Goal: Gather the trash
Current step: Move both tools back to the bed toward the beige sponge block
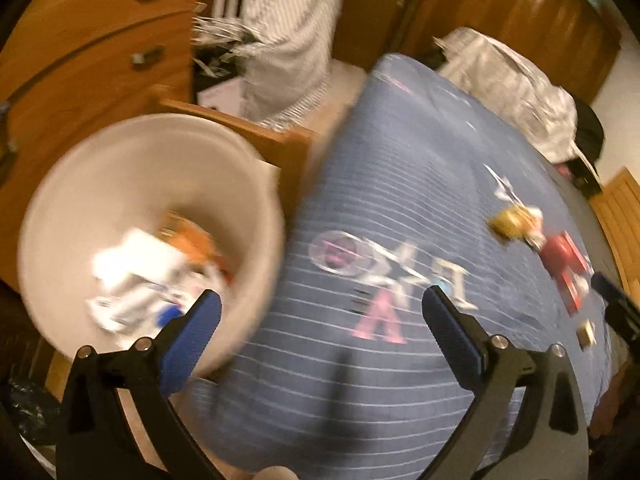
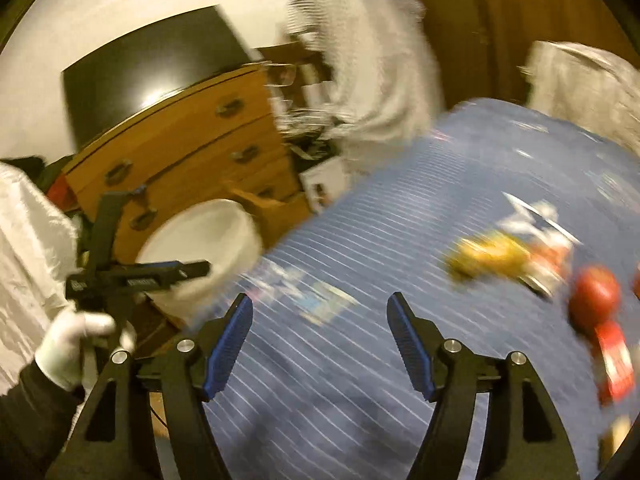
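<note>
The trash still to collect lies on the blue bedspread [image 1: 400, 184] at the far right: a yellow wrapper [image 1: 510, 222], a red package [image 1: 566, 264] just beside it, and a small tan piece [image 1: 587, 334] nearer. All are blurred, so I cannot name them better. Other trash, white and orange pieces [image 1: 152, 276], is already inside the white bin [image 1: 132, 152], which stands at the left beside the bed.

The left gripper [image 1: 320, 312] hangs with its jaws wide apart and nothing between them, one finger over the bin's rim, the other over the bedspread. The right gripper [image 2: 320, 336] also has its jaws apart and is empty; the yellow wrapper and red package are to its right, well apart from it.

Behind the bin stands a wooden chest of drawers [image 1: 80, 48], and a white striped cloth [image 1: 288, 32] hangs to the right of the chest. A gloved hand [image 2: 74, 344] holds the left gripper.
</note>
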Demonstrator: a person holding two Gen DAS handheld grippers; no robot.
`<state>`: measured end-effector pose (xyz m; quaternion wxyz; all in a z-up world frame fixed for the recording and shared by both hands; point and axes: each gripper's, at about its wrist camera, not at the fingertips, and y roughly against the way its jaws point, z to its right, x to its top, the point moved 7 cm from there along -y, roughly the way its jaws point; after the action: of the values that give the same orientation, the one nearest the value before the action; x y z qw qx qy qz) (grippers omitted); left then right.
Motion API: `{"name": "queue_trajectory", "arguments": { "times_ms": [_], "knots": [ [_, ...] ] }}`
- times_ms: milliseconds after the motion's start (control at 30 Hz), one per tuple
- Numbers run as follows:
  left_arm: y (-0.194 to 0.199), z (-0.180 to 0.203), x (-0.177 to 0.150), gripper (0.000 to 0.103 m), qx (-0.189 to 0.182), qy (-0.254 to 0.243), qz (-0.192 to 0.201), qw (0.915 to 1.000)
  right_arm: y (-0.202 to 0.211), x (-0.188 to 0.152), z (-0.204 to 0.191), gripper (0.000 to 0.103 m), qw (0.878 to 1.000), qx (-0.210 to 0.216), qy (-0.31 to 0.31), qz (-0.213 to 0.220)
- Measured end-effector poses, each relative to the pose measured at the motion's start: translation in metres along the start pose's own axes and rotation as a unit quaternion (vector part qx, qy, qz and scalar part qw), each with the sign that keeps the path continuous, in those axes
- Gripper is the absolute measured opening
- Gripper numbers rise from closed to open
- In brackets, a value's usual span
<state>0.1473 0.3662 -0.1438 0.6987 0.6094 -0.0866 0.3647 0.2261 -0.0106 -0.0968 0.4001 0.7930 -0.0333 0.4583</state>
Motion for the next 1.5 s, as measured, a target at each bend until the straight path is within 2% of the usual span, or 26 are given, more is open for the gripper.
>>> {"name": "queue_trajectory", "arguments": {
  "times_ms": [100,300,400,500,733,867,967,1000,1067,1100,1167,1200,1267,1300,1433,1500],
  "knots": [
    [-0.016,0.042,-0.010,0.097,-0.016,-0.026,-0.015,0.9994,0.047,-0.043,0.070,0.071,0.998,-0.043,-0.041,0.009],
    [-0.036,0.126,-0.031,0.097,-0.050,-0.076,-0.037,0.9951,0.121,-0.103,0.192,0.071,0.988,-0.120,-0.100,0.016],
    [-0.045,0.164,-0.043,0.097,-0.069,-0.094,-0.049,0.9920,0.135,-0.120,0.251,0.069,0.981,-0.138,-0.136,0.010],
    [-0.053,0.200,-0.052,0.097,-0.081,-0.113,-0.058,0.9886,0.122,-0.122,0.283,0.068,0.979,-0.139,-0.150,-0.011],
    [-0.062,0.256,-0.064,0.097,-0.099,-0.147,-0.069,0.9817,0.077,-0.103,0.296,0.068,0.981,-0.135,-0.132,-0.049],
    [-0.066,0.268,-0.068,0.097,-0.104,-0.149,-0.074,0.9806,0.061,-0.097,0.305,0.068,0.979,-0.144,-0.133,-0.058],
    [-0.069,0.272,-0.070,0.097,-0.103,-0.150,-0.075,0.9804,0.055,-0.093,0.298,0.069,0.979,-0.137,-0.134,-0.066],
    [-0.069,0.273,-0.070,0.097,-0.102,-0.149,-0.075,0.9806,0.056,-0.092,0.286,0.069,0.983,-0.102,-0.138,-0.071],
    [-0.070,0.272,-0.069,0.097,-0.100,-0.148,-0.074,0.9812,0.062,-0.087,0.248,0.065,0.987,0.024,-0.143,-0.072],
    [-0.071,0.271,-0.069,0.097,-0.099,-0.146,-0.075,0.9816,0.073,-0.079,0.220,0.065,0.989,0.075,-0.112,-0.059],
    [-0.075,0.273,-0.069,0.097,-0.098,-0.144,-0.078,0.9817,0.090,-0.070,0.216,0.065,0.994,0.047,-0.088,-0.034],
    [-0.077,0.276,-0.070,0.097,-0.100,-0.145,-0.080,0.9812,0.101,-0.068,0.227,0.065,0.995,0.018,-0.094,-0.020],
    [-0.077,0.281,-0.073,0.097,-0.103,-0.150,-0.081,0.9799,0.111,-0.078,0.255,0.065,0.994,-0.063,-0.087,-0.028],
    [-0.077,0.285,-0.076,0.097,-0.106,-0.154,-0.082,0.9790,0.113,-0.085,0.264,0.065,0.992,-0.082,-0.088,-0.040],
    [-0.083,0.299,-0.084,0.097,-0.112,-0.166,-0.091,0.9755,0.113,-0.124,0.283,0.065,0.987,-0.111,-0.078,-0.089],
    [-0.088,0.308,-0.087,0.097,-0.113,-0.173,-0.095,0.9737,0.112,-0.136,0.285,0.065,0.986,-0.110,-0.078,-0.094]
  ]
}}
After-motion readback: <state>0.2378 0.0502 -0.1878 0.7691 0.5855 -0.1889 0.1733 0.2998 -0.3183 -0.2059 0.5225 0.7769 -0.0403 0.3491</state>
